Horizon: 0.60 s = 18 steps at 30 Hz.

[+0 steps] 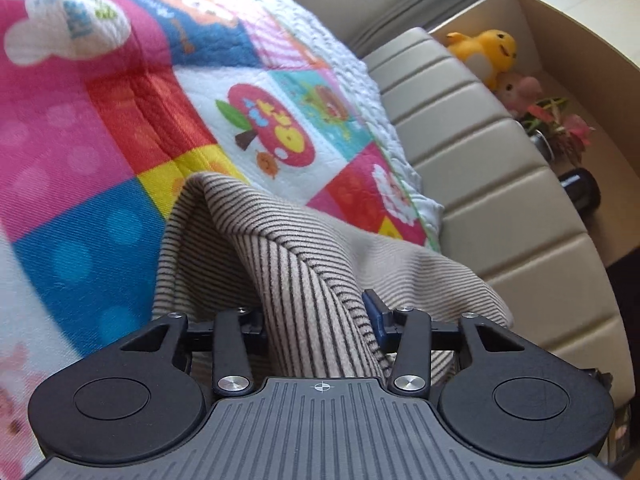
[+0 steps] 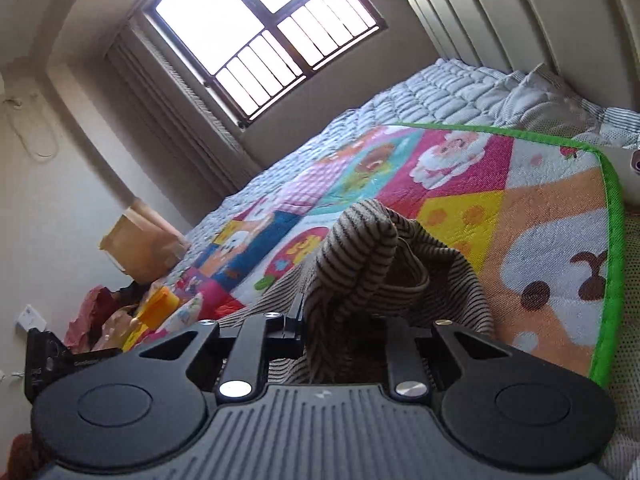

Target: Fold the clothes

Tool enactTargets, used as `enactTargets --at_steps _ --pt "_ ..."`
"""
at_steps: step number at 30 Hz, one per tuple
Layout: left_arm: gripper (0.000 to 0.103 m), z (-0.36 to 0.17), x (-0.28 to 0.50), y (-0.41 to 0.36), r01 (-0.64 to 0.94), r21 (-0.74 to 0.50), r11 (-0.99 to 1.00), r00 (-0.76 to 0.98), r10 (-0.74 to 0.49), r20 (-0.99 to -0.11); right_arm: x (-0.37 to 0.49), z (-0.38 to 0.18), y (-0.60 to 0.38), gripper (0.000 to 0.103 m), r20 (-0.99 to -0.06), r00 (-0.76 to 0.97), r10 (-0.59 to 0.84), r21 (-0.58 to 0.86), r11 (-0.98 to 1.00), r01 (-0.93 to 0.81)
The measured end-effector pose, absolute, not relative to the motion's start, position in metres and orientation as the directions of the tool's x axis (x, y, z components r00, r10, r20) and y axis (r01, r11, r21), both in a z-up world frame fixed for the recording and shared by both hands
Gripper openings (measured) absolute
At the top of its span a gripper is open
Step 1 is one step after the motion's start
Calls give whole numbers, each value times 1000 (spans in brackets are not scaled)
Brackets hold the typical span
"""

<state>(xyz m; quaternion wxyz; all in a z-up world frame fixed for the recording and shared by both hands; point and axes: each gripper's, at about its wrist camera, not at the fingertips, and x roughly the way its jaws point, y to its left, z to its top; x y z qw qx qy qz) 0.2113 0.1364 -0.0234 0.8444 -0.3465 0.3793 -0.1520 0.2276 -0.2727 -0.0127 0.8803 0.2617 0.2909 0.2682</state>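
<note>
Striped garment (image 1: 304,264), beige with dark lines, lies bunched on the colourful quilt (image 1: 120,128) covering the bed, near the quilt's green-bound edge (image 2: 612,216). Left claw (image 1: 320,320) clamped on a raised fold of it. Right claw (image 2: 344,332) clamped on another gathered bunch. Padded headboard (image 1: 480,168) runs beside the quilt; plush toys (image 1: 492,52) beyond.
</note>
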Motion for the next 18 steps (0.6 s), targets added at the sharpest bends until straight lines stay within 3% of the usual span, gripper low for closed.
enactTargets --at_steps 4,9,11,13,14,15,16,18 --pt "47 -19 182 136 23 -663 749 674 -501 -543 191 -14 -285 18 -370 681 632 624 712 -322" --pt "53 -40 168 127 -36 -513 858 659 -366 -657 167 -52 -286 20 -464 678 570 571 778 -262" --pt "54 -41 160 126 -25 -500 866 676 -354 -646 160 -64 -289 21 -464 688 557 558 787 -261" --pt "61 -35 153 124 -24 -465 885 691 -322 -648 153 -63 -294 33 -455 700 550 556 790 -259" --pt "63 -32 150 122 -23 -444 895 698 -304 -649 151 -61 -295 46 -461 712 530 536 805 -252" --pt "68 -29 146 121 -23 -417 909 704 -281 -652 148 -59 -296 52 -464 725 509 505 824 -255" --pt "75 -26 143 118 -29 -391 920 710 -256 -656 146 -57 -298 56 -467 736 490 477 840 -257" --pt "76 -19 137 115 -30 -360 933 721 -229 -654 144 -52 -301 63 -469 753 462 430 864 -262"
